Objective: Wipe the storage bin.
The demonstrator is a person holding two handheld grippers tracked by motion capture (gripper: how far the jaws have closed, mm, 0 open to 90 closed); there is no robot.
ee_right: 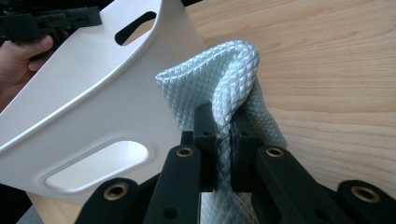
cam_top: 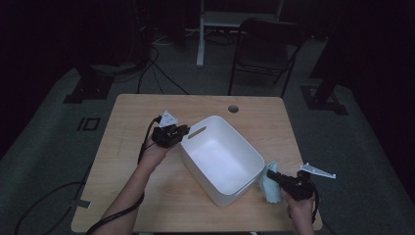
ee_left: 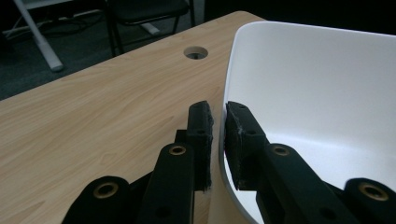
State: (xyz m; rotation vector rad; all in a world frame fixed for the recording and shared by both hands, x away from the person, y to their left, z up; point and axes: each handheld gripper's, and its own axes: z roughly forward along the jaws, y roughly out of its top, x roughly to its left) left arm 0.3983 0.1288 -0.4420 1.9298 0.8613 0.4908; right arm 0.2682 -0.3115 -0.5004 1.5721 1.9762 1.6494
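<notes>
Left tool (ee_left: 218, 140) pinching rim of white plastic tub (ee_left: 317, 88), right tool (ee_right: 224, 144) pinching pale blue quilted cloth (ee_right: 224, 74), wooden table (cam_top: 147, 112)

We see a recording studio or lab — black curtains all round, grey carpet, cables (cam_top: 147, 73) trailing across the floor, a folding chair (cam_top: 266, 49), stand bases (cam_top: 85, 88), and one wooden table (cam_top: 147, 196) with a cable hole (cam_top: 233, 108).

Wooden table (cam_top: 147, 196) bearing white tub (cam_top: 220, 159), pale-blue cloth (cam_top: 270, 188) beside it
</notes>
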